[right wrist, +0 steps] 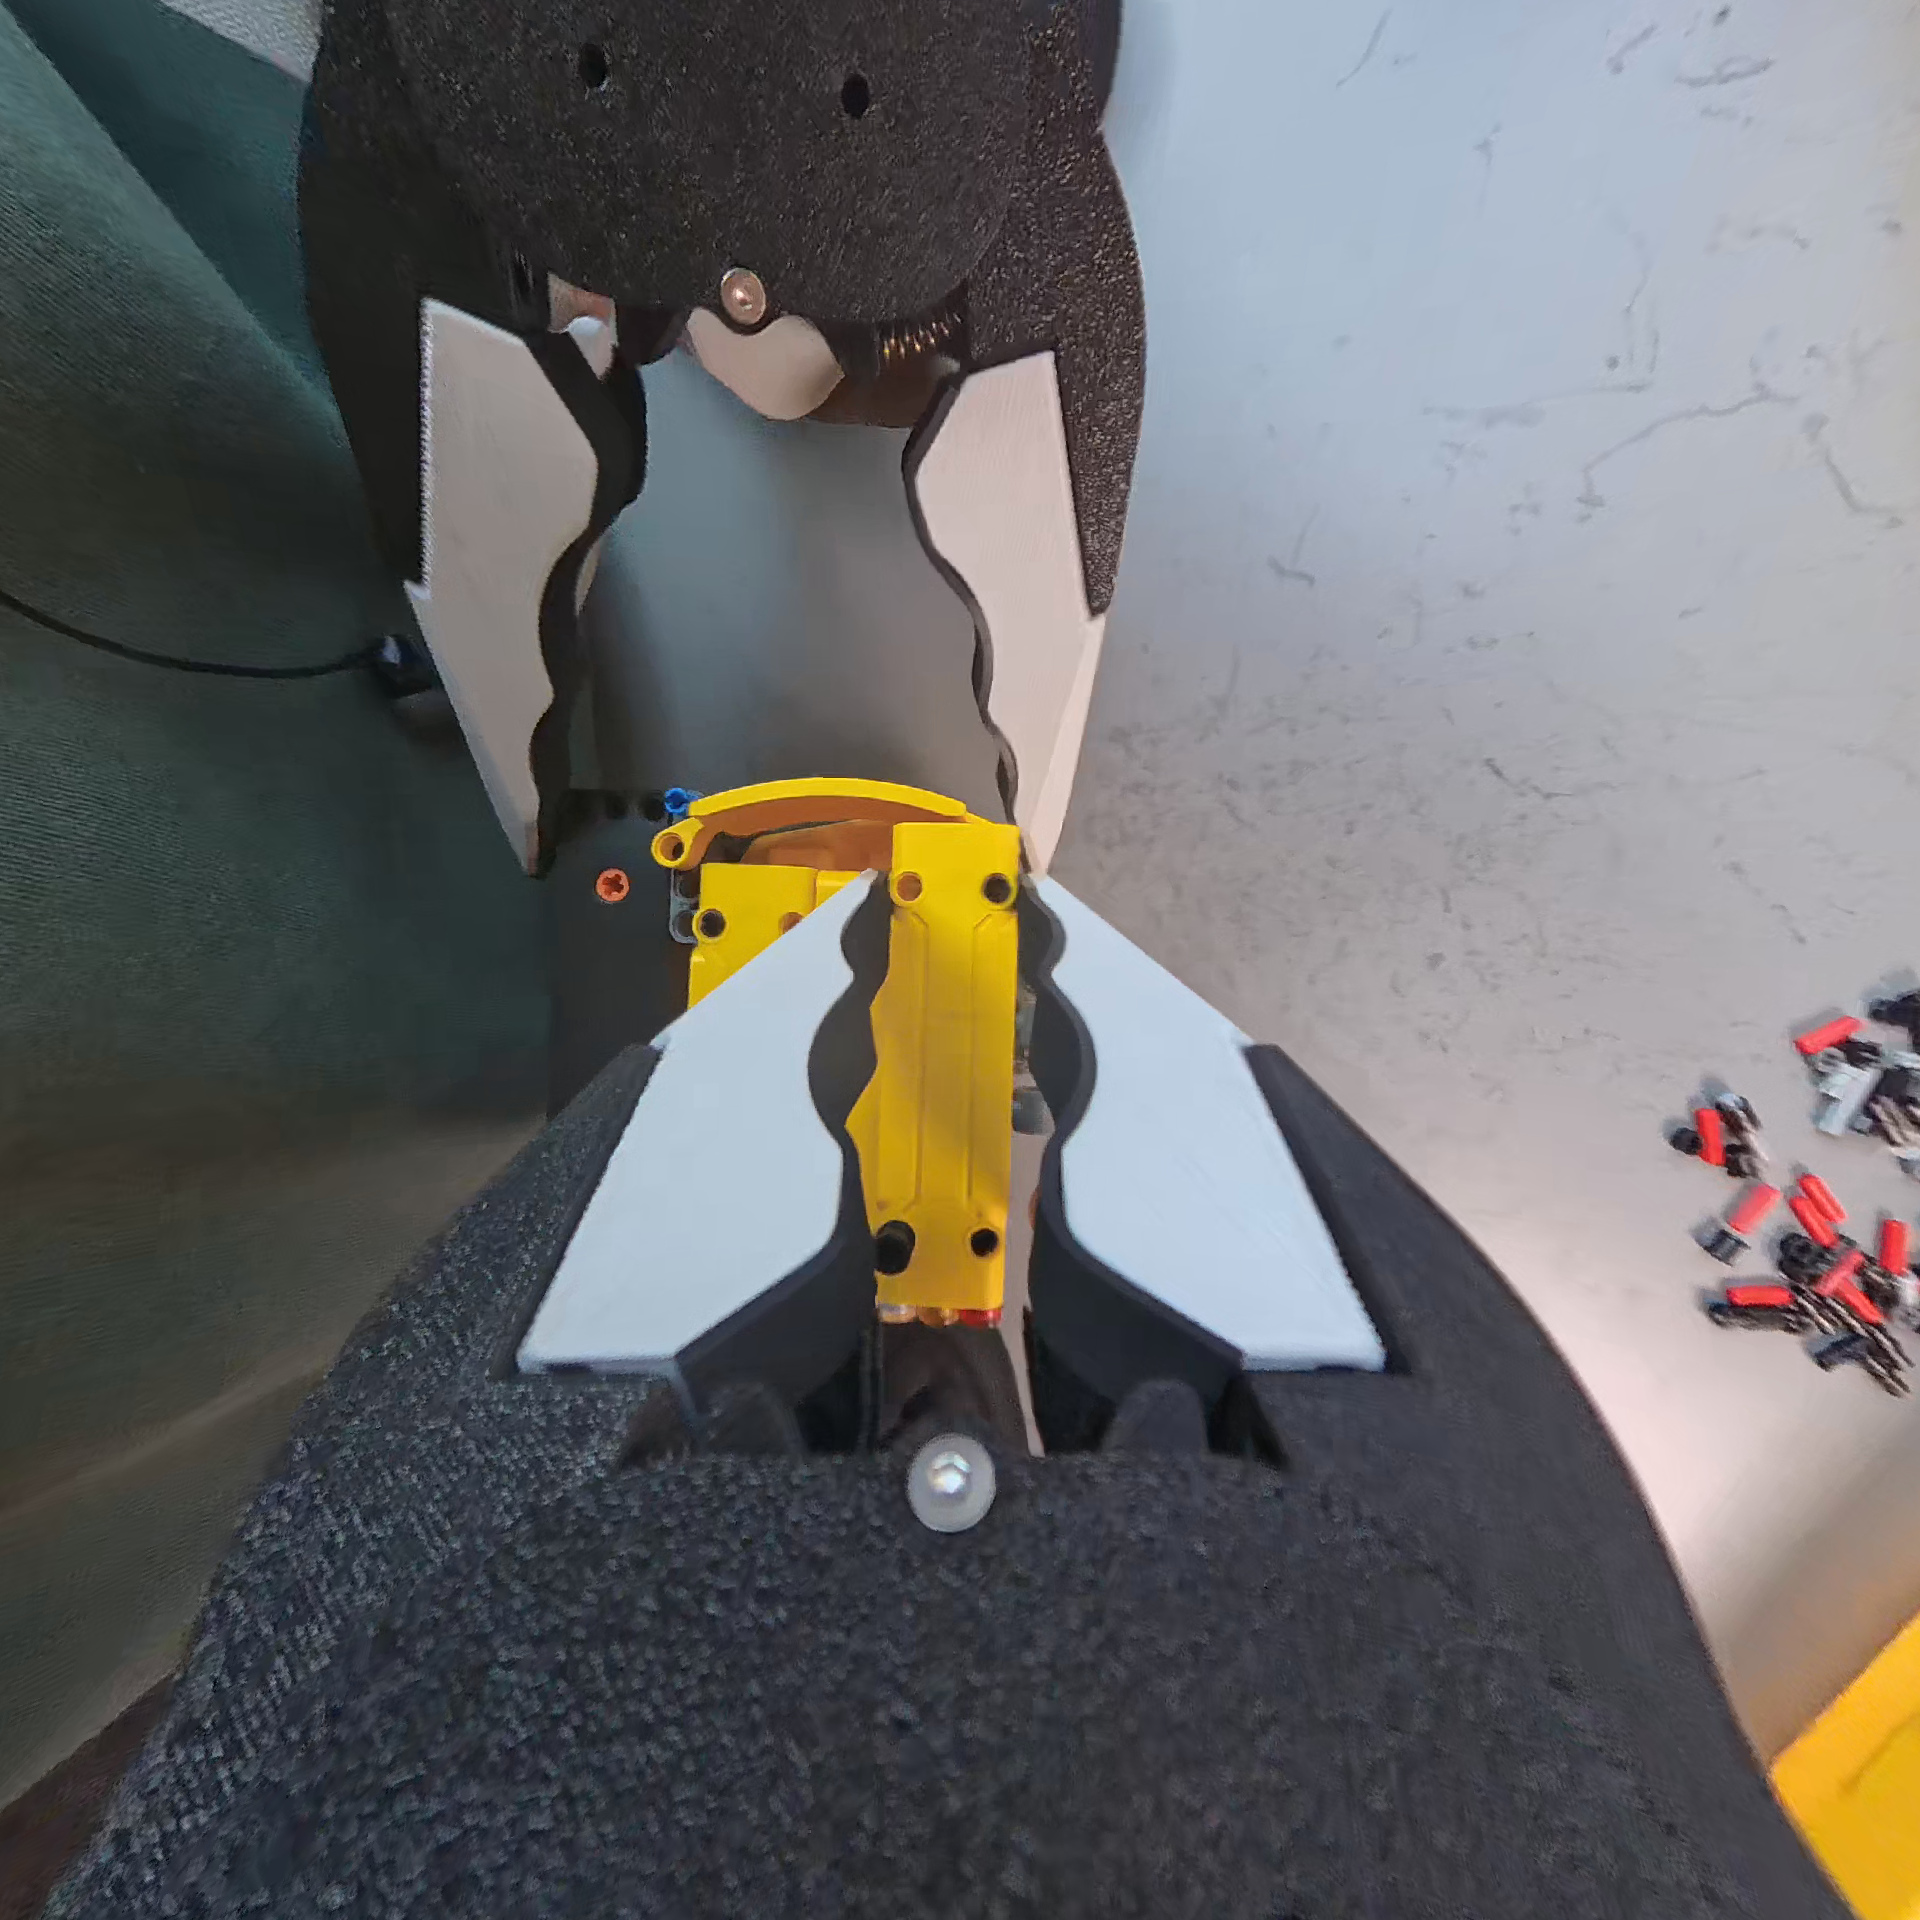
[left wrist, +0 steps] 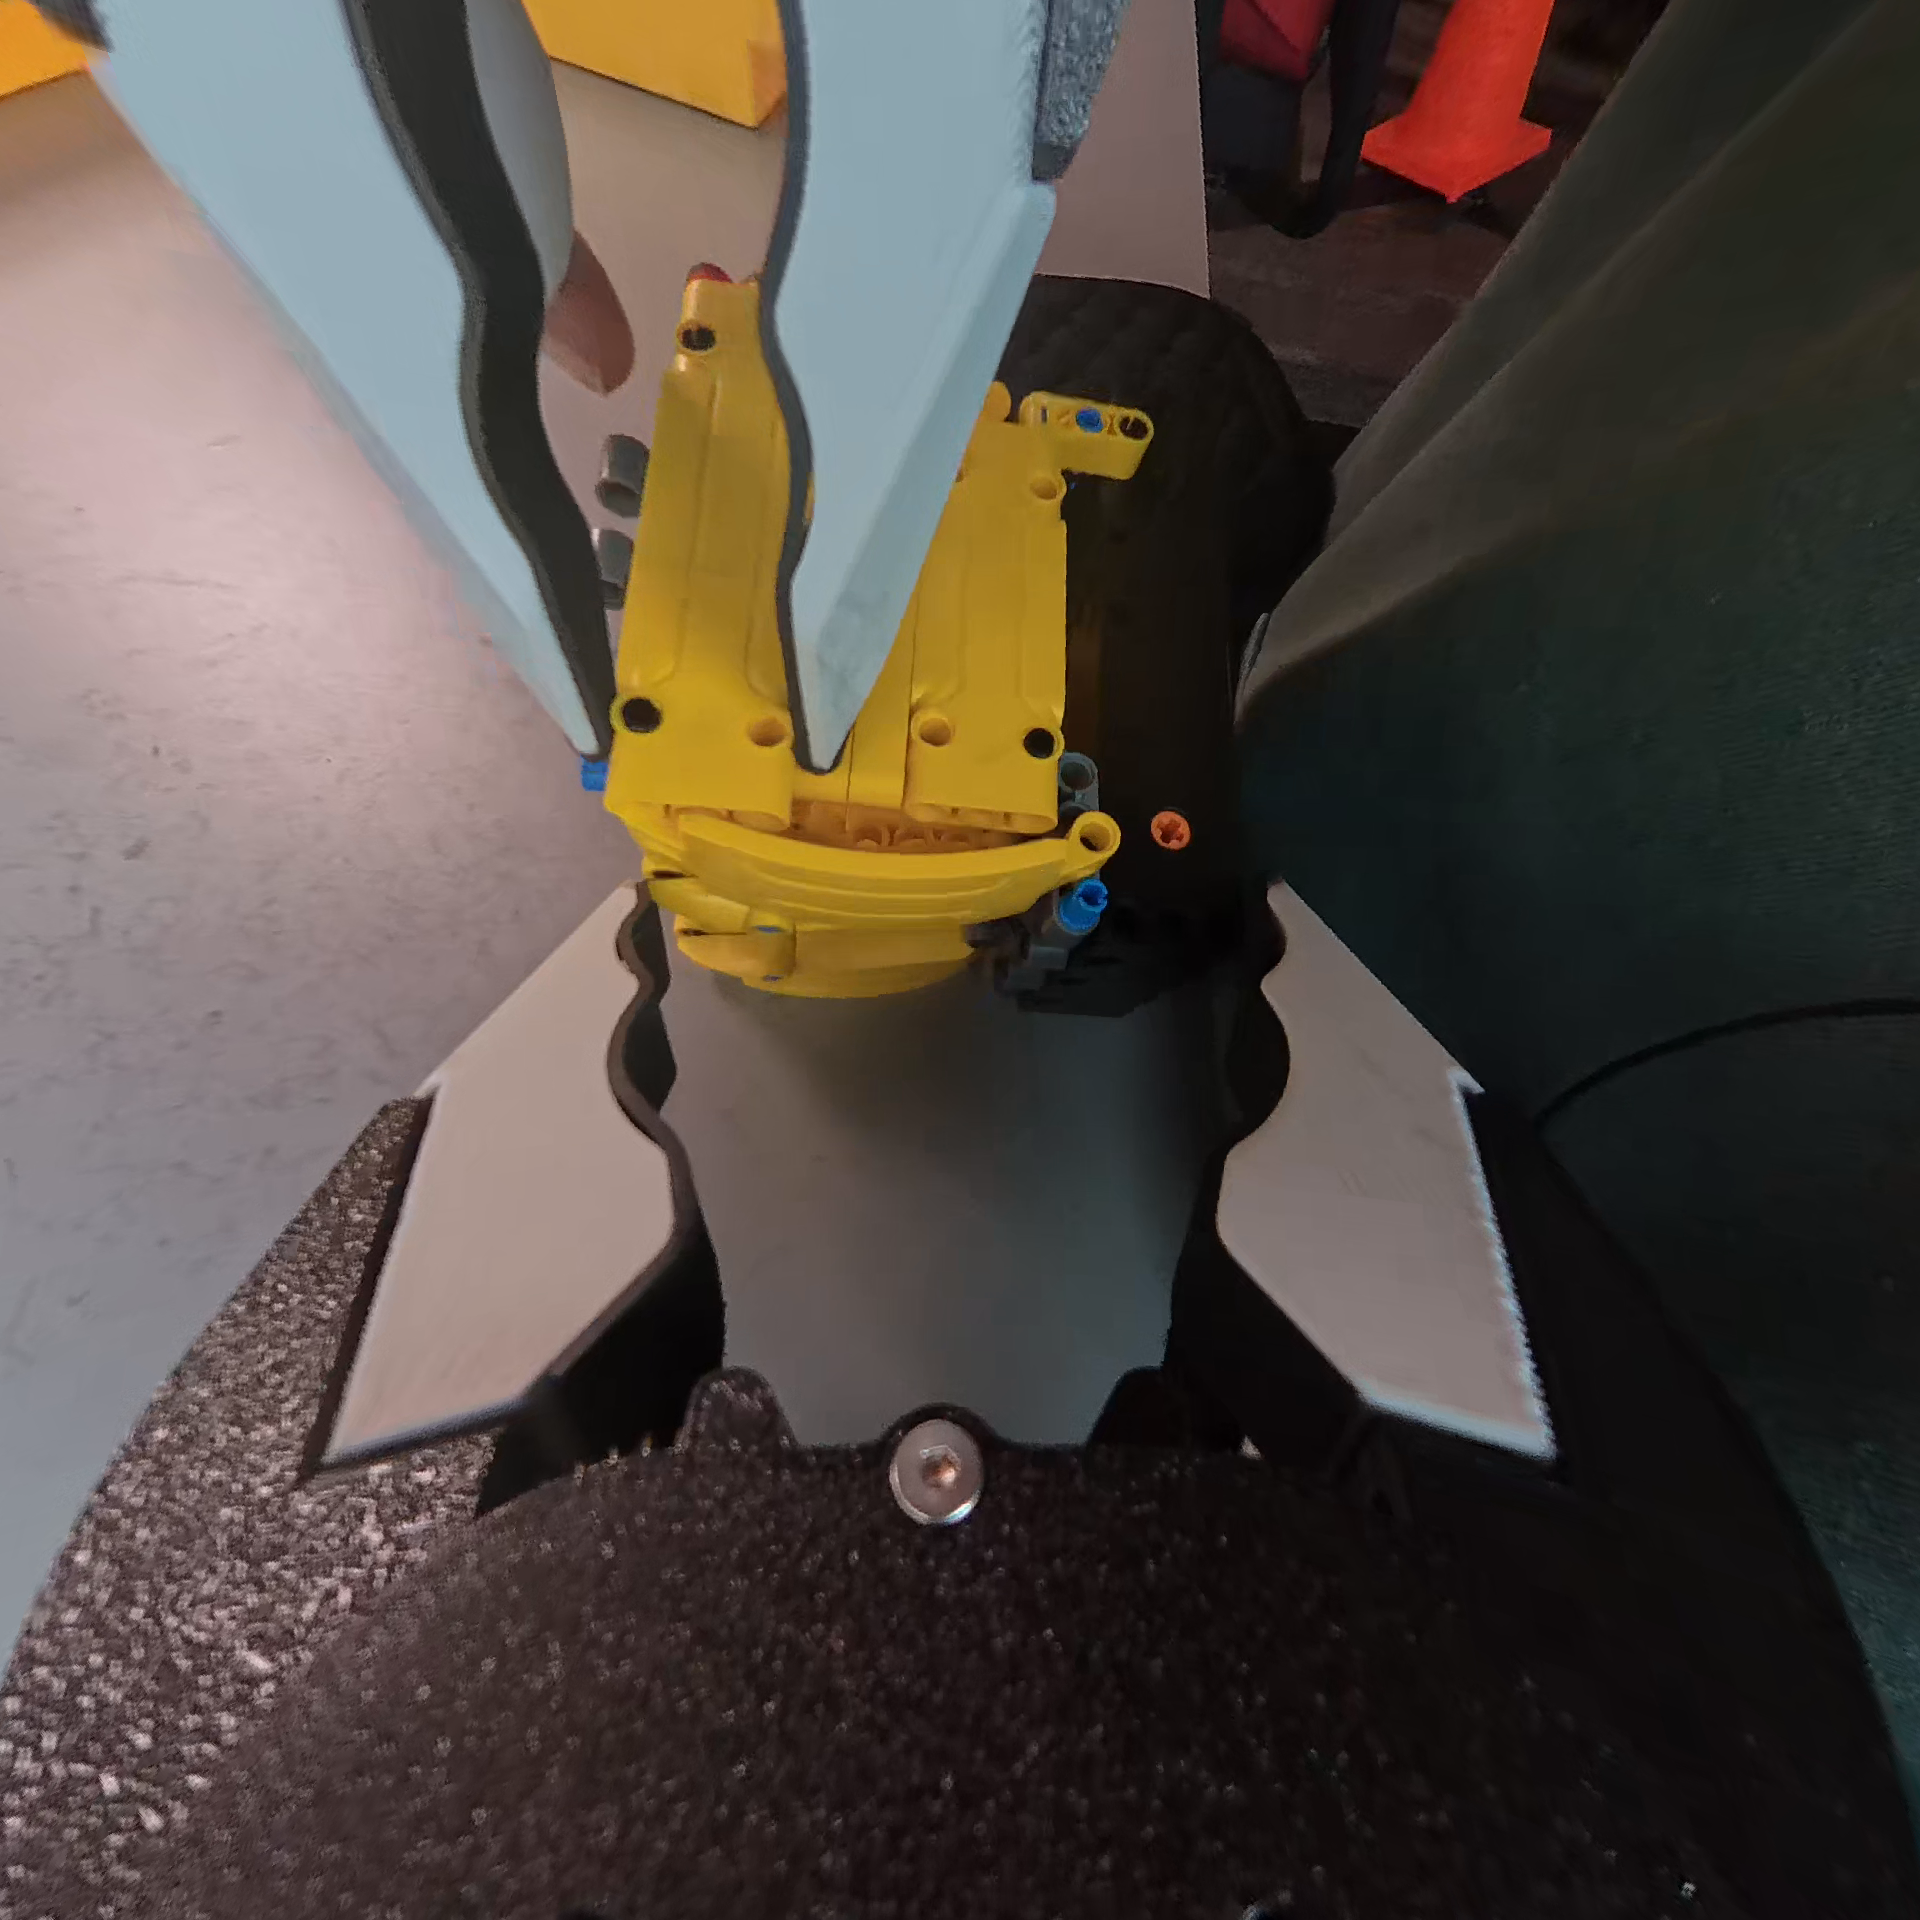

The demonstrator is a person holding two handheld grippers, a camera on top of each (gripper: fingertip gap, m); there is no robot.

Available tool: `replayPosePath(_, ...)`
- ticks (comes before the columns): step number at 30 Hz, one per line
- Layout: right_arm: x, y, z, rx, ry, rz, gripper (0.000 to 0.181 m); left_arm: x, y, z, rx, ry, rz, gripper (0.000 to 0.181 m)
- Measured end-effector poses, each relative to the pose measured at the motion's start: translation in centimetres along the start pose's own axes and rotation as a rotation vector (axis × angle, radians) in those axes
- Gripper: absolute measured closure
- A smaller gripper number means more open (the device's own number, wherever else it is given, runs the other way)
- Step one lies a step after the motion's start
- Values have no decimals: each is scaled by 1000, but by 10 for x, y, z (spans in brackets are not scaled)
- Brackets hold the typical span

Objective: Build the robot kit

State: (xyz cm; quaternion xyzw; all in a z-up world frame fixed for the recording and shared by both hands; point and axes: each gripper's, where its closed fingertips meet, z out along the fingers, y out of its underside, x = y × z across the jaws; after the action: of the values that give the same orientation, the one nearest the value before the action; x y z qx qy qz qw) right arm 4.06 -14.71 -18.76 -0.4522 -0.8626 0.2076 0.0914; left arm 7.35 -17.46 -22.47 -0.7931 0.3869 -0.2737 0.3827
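A yellow brick-built model with a black wheel-like part on its side is held over a grey tabletop. My left gripper spans the model's near end: one fingertip is against the yellow curved piece, the other against the black part. My right gripper comes in from the far side and is shut on a long yellow panel of the model. In the right wrist view the right gripper clamps that panel, and the left gripper holds the model's far end.
A pile of small red, black and grey pieces lies on the table to the right. A yellow box sits at the corner. Dark green fabric with a black cable borders the left. An orange cone stands far off. One gripper's finger ends stand about 5 cm off the other's.
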Motion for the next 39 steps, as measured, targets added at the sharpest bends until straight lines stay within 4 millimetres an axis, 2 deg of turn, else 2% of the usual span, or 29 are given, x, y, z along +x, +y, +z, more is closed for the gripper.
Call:
replayPosePath(1, 1, 2, -4, 6, 46, -22, 152, -1, -1, 0, 1, -7, 5, 72)
replayPosePath(3, -11, 8, -14, 6, 41, -37, 135, -2, -1, -1, 0, -9, 2, 71)
replayPosePath(4, -16, 9, -17, 14, 46, -26, 134, -2, -1, 0, 1, -9, -2, 71)
replayPosePath(8, -30, 17, -20, 21, 113, -89, 163, -3, -1, 0, -1, -23, 9, 71)
replayPosePath(13, -39, 21, -9, 18, 81, -77, 180, -4, -2, 0, -4, -36, 12, 71)
replayPosePath(21, -42, 22, -6, -48, 1, -15, 181, -3, -1, 1, -6, -34, 22, 72)
replayPosePath(26, -41, 20, -7, 46, 17, -20, 181, -4, -1, 0, -1, -32, 13, 72)
replayPosePath(27, -41, 21, -9, 74, 26, -27, 179, -4, -1, 0, 0, -32, 13, 72)
replayPosePath(28, -41, 22, -12, 100, 35, -27, 166, -4, -1, 0, 1, -33, 13, 72)
replayPosePath(29, -38, 21, -18, 136, 54, -12, 160, -4, -1, -1, 1, -36, 16, 72)
replayPosePath(31, -26, 22, -33, 221, 129, 30, 153, -5, -1, -1, 0, -47, 26, 72)
replayPosePath(33, -11, 33, -45, 271, 219, 77, 143, -9, 0, -2, -8, -79, 60, 71)
replayPosePath(37, 4, 64, -42, 319, 260, 211, 125, -21, 1, -4, -43, -176, 165, 72)
replayPosePath(39, 7, 61, -42, 422, 214, 282, 130, -29, 1, -4, -68, -235, 241, 72)
